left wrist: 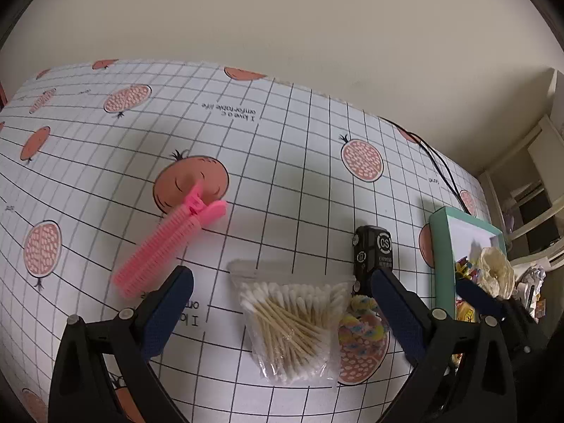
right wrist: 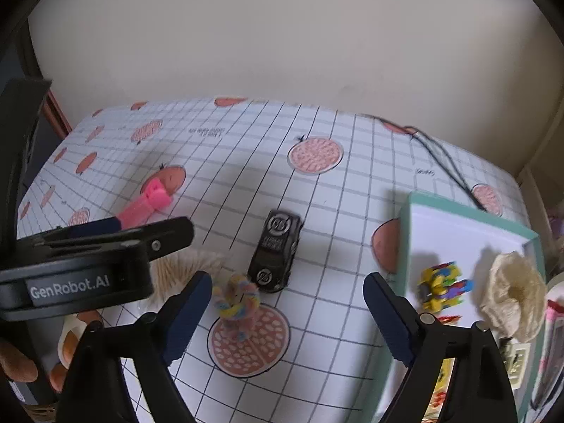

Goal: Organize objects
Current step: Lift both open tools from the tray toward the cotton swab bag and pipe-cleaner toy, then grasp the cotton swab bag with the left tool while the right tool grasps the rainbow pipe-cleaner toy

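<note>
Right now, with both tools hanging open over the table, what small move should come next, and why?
Probably lower the left tool onto the bag of cotton swabs: its open fingers already straddle the bag, and the teal box beside it holds other sorted items.

You see a ridged pink plastic hair roller clip [left wrist: 169, 243] on the smooth printed grid tablecloth [left wrist: 282, 141]. Wooden-stemmed cotton swabs [left wrist: 292, 324] fill a glossy clear bag
</note>
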A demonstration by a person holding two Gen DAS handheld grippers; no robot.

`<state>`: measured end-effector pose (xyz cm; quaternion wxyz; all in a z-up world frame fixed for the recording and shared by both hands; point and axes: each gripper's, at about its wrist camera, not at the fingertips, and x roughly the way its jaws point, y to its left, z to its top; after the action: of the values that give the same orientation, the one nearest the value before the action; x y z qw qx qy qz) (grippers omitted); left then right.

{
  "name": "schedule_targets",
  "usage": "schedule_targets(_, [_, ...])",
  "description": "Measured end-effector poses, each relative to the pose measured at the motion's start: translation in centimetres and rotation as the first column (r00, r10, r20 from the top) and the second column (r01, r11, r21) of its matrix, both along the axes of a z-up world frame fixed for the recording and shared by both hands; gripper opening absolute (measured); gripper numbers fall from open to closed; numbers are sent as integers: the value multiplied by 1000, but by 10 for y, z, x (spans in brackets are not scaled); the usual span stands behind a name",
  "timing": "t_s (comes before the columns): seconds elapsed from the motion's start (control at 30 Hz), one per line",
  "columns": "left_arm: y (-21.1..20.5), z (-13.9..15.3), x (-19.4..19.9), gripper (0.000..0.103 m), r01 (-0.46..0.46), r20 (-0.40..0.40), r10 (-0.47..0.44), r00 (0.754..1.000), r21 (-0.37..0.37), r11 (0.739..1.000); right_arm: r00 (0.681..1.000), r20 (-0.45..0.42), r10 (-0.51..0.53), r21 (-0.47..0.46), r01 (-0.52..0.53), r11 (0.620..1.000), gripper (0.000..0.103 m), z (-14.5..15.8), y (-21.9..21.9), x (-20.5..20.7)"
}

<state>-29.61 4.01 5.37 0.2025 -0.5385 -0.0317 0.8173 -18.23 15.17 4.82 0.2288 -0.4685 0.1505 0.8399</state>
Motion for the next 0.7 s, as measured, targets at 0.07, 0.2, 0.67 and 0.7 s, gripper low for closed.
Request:
schedule_targets(0.07, [0,-3,0,101,1,9,-1,1000,4,1000,1000,9,2,-2,-2,1000,89,-5,-2,-1])
schedule_targets(0.2, [3,-7,0,101,5,17,-5,1000,-5,1000,1000,20,-2,-22,3,1000,87,-15,-2,-2])
schedule_targets(0.67, [19,-26,3,101,57,45,-54,998,-55,997,998,58,8,-41,-6,999,83,-35,-9,-13])
schedule_targets(0.7, [19,-27,3,101,59,46,-56,997,-56,997,998,60,8,-41,-5,999,83,-36,-9,-13])
